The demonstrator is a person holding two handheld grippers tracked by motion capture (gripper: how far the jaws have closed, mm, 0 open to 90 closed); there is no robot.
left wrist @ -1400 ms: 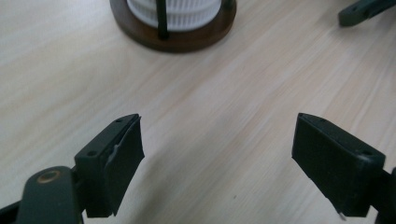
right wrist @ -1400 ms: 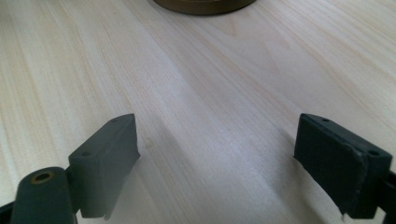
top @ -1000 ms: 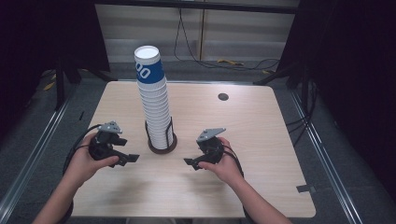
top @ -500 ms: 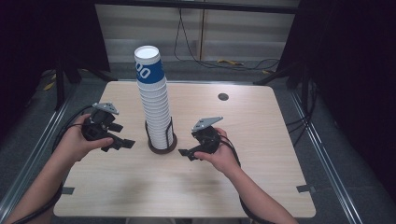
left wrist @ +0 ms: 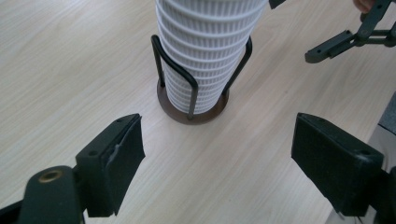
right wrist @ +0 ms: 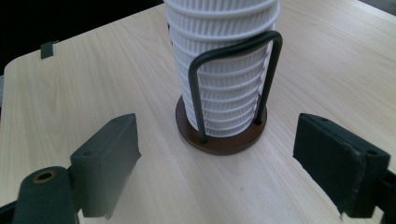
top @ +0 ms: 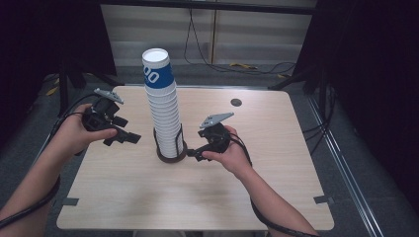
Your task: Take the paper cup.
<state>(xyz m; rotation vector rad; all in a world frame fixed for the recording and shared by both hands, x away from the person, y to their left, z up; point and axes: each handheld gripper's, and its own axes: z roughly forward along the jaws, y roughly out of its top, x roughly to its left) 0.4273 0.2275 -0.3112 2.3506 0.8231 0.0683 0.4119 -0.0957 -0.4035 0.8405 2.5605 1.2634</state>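
I have the wooden table (top: pixel 276 173) under me, pale and bare across most of its top. On it, a little left of centre, stands the tall stack of paper cups (top: pixel 162 113), upright, white and ribbed down its length with a blue-banded cup on top. The stack sits in a holder (top: pixel 170 148) made of a round dark base with black wire loops rising around the lowest cups; from my left gripper view the loops (left wrist: pixel 187 86) hug the stack closely. My left gripper (top: pixel 123 138) hangs to the left of the stack, near but apart from it, raised above the table, and its jaws stand wide with nothing between them. My right gripper (top: pixel 193 154) sits low on the other side, just beside the holder's base without touching as far as I can tell, and its jaws too are spread wide and empty, framing the base in my right gripper view. Far back on the table lies a small dark round disc (top: pixel 236 102).
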